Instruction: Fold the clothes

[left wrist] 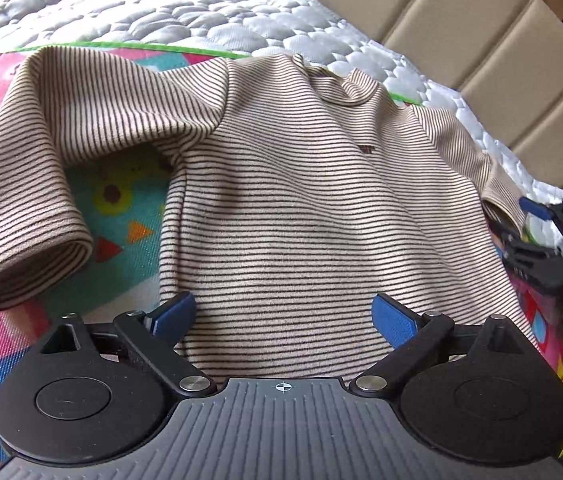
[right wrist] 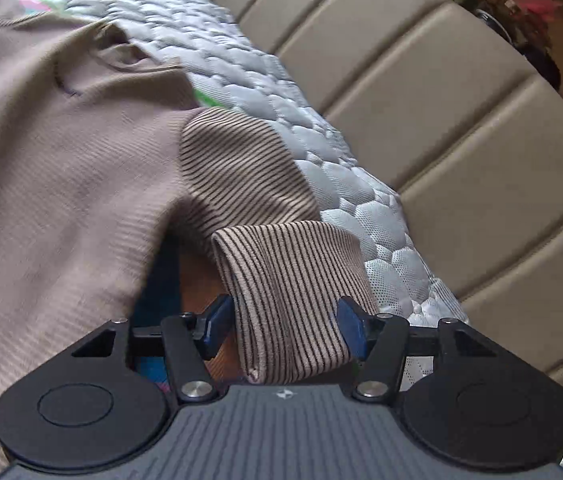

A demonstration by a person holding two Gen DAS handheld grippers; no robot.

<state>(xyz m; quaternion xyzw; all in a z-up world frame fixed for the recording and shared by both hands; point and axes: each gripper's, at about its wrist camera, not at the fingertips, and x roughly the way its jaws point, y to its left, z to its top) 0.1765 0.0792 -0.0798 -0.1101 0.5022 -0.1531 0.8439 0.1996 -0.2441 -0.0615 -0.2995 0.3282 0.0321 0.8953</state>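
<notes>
You are at the very start of the fold: the striped shirt [left wrist: 281, 200] lies spread face-up on the colourful play mat [left wrist: 121, 216], which sits on the quilted mattress [left wrist: 185, 4], and no fold has been made that the views show, so both sleeves and the body are still to do. Its long axis runs from the hem nearest you to the collar [left wrist: 355, 88], which points toward the mat's far, green-trimmed edge. Your left gripper [left wrist: 283, 314] hovers over the hem with its jaws spread wide, holding nothing. Your right gripper [right wrist: 283, 328] has its jaws released either side of the right sleeve cuff [right wrist: 293, 300] (straddling it, not yet pinching) near the mat's right edge.
</notes>
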